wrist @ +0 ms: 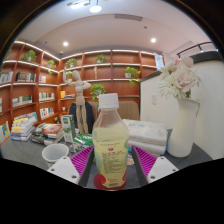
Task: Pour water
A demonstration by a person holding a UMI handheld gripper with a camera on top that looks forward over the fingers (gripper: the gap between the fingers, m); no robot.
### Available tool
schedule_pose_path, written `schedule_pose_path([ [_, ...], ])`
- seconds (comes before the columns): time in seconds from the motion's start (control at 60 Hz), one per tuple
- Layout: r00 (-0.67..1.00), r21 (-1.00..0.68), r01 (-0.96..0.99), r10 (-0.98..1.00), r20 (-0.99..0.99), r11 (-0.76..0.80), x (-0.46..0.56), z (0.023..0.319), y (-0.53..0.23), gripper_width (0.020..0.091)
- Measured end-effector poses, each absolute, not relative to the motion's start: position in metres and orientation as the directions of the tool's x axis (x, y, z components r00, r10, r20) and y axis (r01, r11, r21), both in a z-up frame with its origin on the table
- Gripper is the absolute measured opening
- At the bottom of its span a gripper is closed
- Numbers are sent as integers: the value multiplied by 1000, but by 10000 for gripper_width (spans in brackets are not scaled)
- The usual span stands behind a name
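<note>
Lit wooden shelves [40, 85] line the back wall behind a dark worktop [25, 152]. Between the claw's [110, 170] 2 pink-padded fingers [80, 160], gripped, stands a clear plastic bottle [110, 150] of yellowish liquid. Left sits a white cup [54, 153]; right, a white vase [182, 125] of pale flowers.

Warm, fairly bright indoor light comes from ceiling lamps [92, 6] at the top centre and glowing strips along the shelves [35, 85]. Fisheye distortion bends the edges; the background looks soft.
</note>
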State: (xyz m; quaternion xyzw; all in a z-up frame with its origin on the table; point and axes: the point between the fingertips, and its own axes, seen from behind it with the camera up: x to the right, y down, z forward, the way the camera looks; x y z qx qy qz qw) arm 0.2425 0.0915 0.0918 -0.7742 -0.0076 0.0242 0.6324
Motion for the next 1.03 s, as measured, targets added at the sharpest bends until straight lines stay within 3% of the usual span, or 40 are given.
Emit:
schedule_pose_path([
  [0.217,999,-978,-30,19,-35,-205,232,110,19,766],
  [0.55,997,-979,39,-54,50,-199,214,140,-95,766],
  [1.033,1000,-992,5,-22,8,-126,195,181,-145,782],
])
